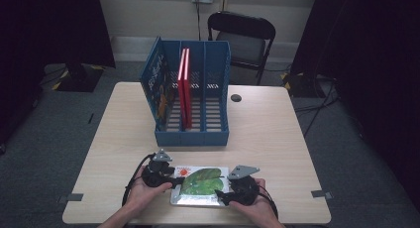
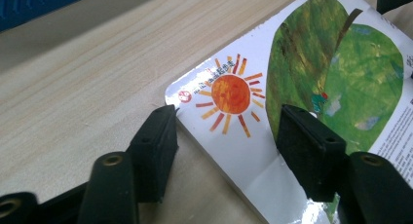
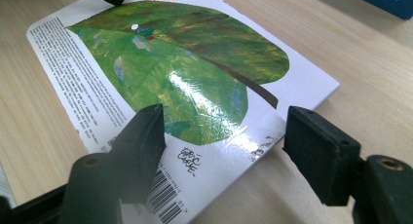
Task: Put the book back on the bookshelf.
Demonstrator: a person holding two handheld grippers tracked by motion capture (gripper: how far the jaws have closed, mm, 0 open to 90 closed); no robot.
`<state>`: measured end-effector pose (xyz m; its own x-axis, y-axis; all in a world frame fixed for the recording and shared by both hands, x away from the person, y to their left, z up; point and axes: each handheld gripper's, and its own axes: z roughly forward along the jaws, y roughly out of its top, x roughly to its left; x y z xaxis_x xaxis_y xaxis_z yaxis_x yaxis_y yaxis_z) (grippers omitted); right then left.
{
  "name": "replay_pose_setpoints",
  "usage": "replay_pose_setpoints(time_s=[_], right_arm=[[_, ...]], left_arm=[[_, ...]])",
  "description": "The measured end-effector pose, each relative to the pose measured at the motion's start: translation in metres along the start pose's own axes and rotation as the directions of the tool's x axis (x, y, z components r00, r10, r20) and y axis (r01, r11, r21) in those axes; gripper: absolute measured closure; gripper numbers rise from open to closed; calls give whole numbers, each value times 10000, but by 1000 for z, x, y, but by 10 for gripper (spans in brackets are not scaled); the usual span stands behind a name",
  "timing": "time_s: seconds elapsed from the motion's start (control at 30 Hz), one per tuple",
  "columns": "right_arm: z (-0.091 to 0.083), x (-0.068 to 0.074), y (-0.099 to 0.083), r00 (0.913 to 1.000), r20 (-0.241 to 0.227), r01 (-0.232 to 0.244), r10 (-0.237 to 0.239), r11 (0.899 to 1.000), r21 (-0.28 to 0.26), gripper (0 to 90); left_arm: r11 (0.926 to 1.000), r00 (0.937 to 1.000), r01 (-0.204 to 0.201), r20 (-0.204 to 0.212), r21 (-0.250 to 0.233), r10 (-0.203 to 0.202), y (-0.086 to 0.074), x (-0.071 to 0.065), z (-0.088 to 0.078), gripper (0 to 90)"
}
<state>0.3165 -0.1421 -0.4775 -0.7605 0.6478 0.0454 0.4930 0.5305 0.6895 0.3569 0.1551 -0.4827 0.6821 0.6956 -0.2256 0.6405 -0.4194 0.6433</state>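
Note:
A picture book (image 1: 203,184) with a green leaf and an orange sun on its white cover lies flat near the table's front edge. My left gripper (image 1: 174,181) is at the book's left end. In the left gripper view, my left gripper (image 2: 226,121) stands open astride the corner by the sun of the book (image 2: 336,63), one jaw over the bare table and the other over the cover. My right gripper (image 1: 224,195) is at the right end. In the right gripper view, my right gripper (image 3: 224,121) is open across the barcode corner of the book (image 3: 185,63).
A blue three-slot file rack (image 1: 190,137) stands mid-table. Red books (image 1: 184,84) stand upright in it, and a blue picture book (image 1: 157,86) leans in its left slot. A small black disc (image 1: 236,97) lies to its right. A black chair (image 1: 242,37) stands behind the table.

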Motion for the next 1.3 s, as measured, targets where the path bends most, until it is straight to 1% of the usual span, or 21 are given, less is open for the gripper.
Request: replay_pose_setpoints(time_s=[0.1,0.13,0.2,0.3,0.37,0.4,0.47,0.57,0.6,0.63,0.67,0.7,0.73,0.77,0.8,0.87,0.9,1.0,1.13,1.23,1.3], right_arm=[[1,-2,-1,9999,-79,-141,141,9999,-55,291],[1,-2,-1,9998,-87,-154,154,9999,-60,286],[2,-3,-2,9998,-109,-173,172,9998,-99,276],[2,-3,-1,9998,-87,-188,188,9998,-94,270],[2,-3,-2,9998,-65,-197,196,9997,-147,271],[2,-3,-2,9998,-68,-201,200,9997,-162,271],[2,-3,-3,9998,-69,-199,197,9996,-178,271],[2,-2,-3,9997,-33,-243,242,9995,-208,273],[2,-2,-3,9997,-37,-240,239,9995,-226,273],[2,-2,-4,9997,-51,-237,236,9994,-249,272],[2,-2,-4,9997,-64,-241,239,9994,-261,271],[2,-3,-4,9997,-71,-227,225,9993,-286,271],[2,-3,-4,9997,-77,-238,236,9993,-299,271],[2,-3,-5,9996,-98,-251,248,9992,-307,270],[2,-3,-5,9994,-129,-319,315,9991,-286,269],[1,-4,-5,9993,-193,-333,328,9991,-261,268],[1,-4,-5,9990,-223,-398,393,9989,-242,268],[2,-4,-6,9983,-268,-526,520,9984,-194,239],[1,-2,-5,9984,-322,-459,457,9989,-55,222],[2,-2,-4,9985,-359,-418,417,9991,-24,204],[1,0,-5,9985,-416,-364,366,9993,45,174]], left_arm=[[9999,9999,-145,-56,-49,144,2,0,2,398],[9998,9998,-198,-62,82,199,3,0,2,398],[9999,9998,-146,-135,16,146,5,-1,3,398],[9994,9993,-327,-185,-150,324,4,-1,4,393],[9982,9993,-367,-122,-466,362,1,1,6,376],[9987,9998,-181,-83,-471,177,1,1,6,364],[9988,9998,-184,-77,-451,180,3,2,8,347],[9989,9999,60,-98,-467,-65,5,0,10,326],[9990,10000,39,-39,-443,-41,5,-1,11,298],[9989,10000,41,-80,-466,-45,5,-1,11,278],[9987,9999,108,-91,-496,-113,5,-2,11,277],[9980,9995,329,33,-548,-328,6,-1,11,274],[9960,9978,609,298,-651,-591,5,3,10,272],[9946,9961,777,466,-688,-746,5,6,10,281],[9940,9952,854,545,-678,-818,5,8,9,301],[9898,9901,1205,814,-762,-1143,5,11,8,310],[9889,9886,1270,905,-771,-1199,5,12,8,312],[9885,9883,1282,934,-807,-1206,5,13,8,312],[9857,9850,1478,1020,-811,-1393,4,13,8,310],[9855,9847,1489,1033,-818,-1403,4,13,9,291],[9852,9843,1506,1050,-822,-1417,4,13,8,298]])
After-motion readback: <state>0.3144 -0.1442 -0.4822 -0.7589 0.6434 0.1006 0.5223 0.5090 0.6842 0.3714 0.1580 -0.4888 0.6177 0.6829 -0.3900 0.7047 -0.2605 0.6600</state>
